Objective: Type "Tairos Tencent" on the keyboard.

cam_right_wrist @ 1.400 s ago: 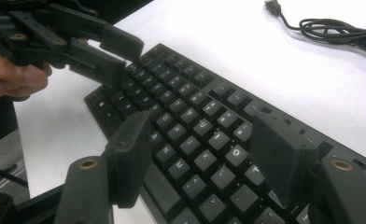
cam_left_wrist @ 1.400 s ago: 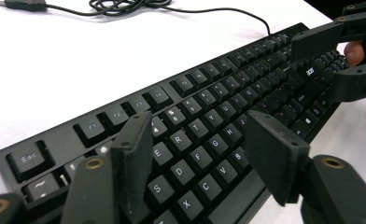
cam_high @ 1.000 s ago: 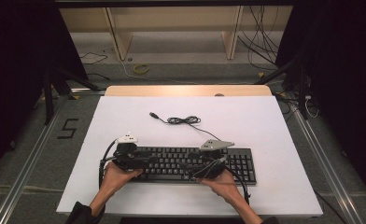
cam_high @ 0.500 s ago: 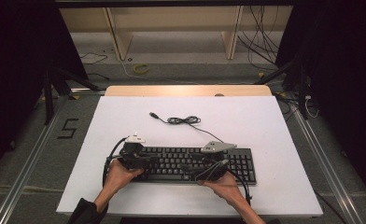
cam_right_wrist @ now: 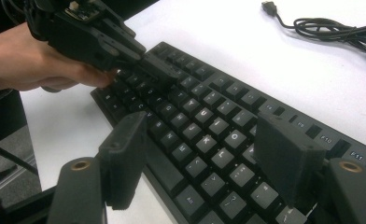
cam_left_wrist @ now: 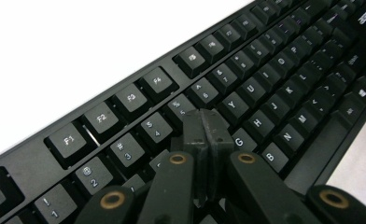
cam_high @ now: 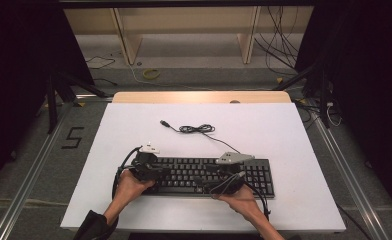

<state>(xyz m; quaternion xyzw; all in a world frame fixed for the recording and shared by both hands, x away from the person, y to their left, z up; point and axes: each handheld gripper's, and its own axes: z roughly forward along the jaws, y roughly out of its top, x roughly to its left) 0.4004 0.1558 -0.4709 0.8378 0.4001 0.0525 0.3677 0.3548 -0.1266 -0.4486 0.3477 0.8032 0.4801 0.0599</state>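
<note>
With jaws pressed together, left gripper pokes keys approx. at the T/G row of the keyboard, near table edge; right gripper hovers spread wide, prob. waiting.

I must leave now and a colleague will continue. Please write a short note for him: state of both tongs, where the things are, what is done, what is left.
Left tongs: shut, tips over the keyboard near the 5/T/G keys; whether a key is pressed, I cannot tell.
Right tongs: open, over the right-hand letter keys, holding nothing.
Keyboard lies flat at the table's near edge; its cable lies coiled behind, plug free.
Done: both tongs brought over the keys.
Left: probably the key pressing itself.
</note>
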